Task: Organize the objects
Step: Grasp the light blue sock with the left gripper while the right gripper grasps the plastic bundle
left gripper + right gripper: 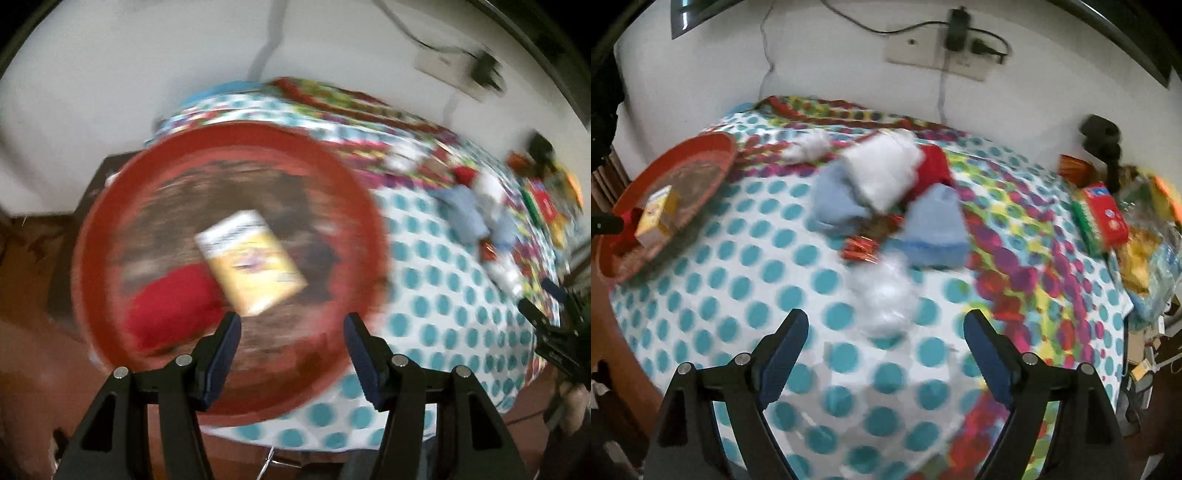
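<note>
Left gripper (291,332): jaws parted wide, nothing between the pads, poised over the red tray (110,236) at the table's left end. In the tray: a yellow-and-white carton (253,260) near the middle, a red cloth item (173,306) beside it toward the near rim. Right gripper (884,334): jaws spread wide, empty, above the dotted tablecloth (738,288) near the front edge. Just beyond its tips lies a white fluffy wad (886,299); further in, mid-table, a heap of two pale blue knit pieces (936,229), a white piece (882,166), a red piece (932,168) and a small shiny red packet (860,249). A red-and-green box (1102,218) sits at the right edge. Both views motion-blurred
</note>
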Tool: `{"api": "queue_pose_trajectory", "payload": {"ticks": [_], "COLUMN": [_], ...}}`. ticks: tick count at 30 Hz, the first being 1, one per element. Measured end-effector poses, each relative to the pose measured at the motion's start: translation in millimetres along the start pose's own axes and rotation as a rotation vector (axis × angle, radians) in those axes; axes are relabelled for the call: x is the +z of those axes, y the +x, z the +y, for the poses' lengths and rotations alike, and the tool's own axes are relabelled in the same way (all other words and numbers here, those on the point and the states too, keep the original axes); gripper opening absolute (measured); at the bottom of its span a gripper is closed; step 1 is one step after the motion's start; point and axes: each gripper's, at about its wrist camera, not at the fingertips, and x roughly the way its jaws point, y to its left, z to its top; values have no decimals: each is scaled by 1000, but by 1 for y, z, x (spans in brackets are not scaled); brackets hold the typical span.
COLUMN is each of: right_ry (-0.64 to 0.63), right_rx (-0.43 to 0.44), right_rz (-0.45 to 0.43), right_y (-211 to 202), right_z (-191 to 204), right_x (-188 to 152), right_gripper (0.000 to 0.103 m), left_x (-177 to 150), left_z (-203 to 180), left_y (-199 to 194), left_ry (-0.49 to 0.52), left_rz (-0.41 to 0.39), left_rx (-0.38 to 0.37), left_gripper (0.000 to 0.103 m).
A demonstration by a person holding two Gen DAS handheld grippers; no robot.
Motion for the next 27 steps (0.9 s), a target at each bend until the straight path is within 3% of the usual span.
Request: {"api": "queue_pose_trajectory", "payload": {"ticks": [7, 11, 13, 14, 20, 27], "right_ry": [-26, -38, -42, -39, 8, 52], "right_rx": [59, 98, 115, 123, 94, 179], "right_rz": [-46, -56, -53, -56, -99, -86], "right_y": [26, 44, 52, 54, 58, 63], "right_z": [-13, -12, -11, -12, -38, -51], "right_x": [0, 6, 8, 8, 5, 4], "right_gripper": [84, 82, 56, 34, 36, 38], "left_x": [23, 45, 59, 64, 85, 93], "left_z": [-100, -135, -147, -151, -171, -169], "left_y": [40, 64, 78, 83, 117, 118], "left_ry": [136, 118, 77, 66, -10, -156], "left_rz": [36, 35, 37, 42, 66, 21], "left_rx": [-74, -107, -151, -149, -144, -227], "left_gripper": [59, 59, 59, 59, 59, 59]}}
